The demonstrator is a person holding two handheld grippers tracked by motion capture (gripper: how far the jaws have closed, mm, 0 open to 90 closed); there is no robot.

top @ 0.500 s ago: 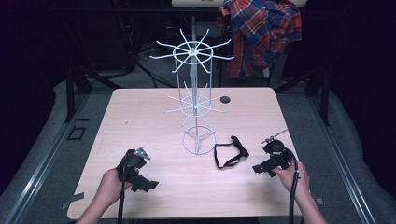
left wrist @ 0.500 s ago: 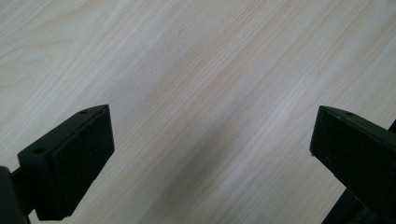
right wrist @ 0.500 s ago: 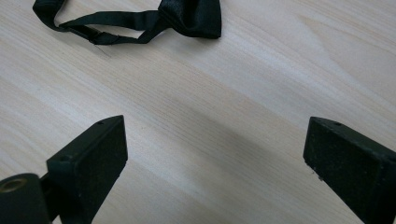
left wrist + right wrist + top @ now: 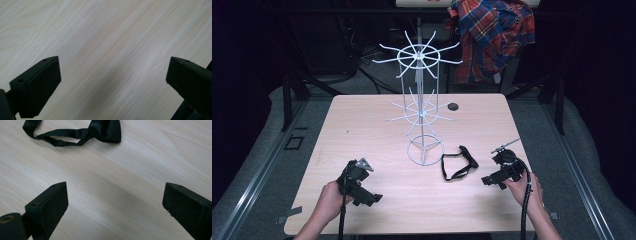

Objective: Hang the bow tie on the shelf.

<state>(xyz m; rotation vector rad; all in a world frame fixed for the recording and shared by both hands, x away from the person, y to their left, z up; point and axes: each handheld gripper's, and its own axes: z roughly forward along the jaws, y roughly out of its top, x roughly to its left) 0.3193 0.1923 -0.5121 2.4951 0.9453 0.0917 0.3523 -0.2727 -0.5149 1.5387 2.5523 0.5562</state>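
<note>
**Cut off and too small to make out**

In the right gripper view the black fabric strap with a bow [image 4: 82, 131] runs off the top edge. In the high view the plaid red-and-blue shirt [image 4: 492, 35] is cropped at the top, and the small dark round spot on the light wooden table [image 4: 453, 106] is too small to identify.

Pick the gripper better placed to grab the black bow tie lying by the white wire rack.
Right. The right gripper sits just beside the black fabric bow tie, jaws open toward it. The left gripper faces bare wooden table.
</note>
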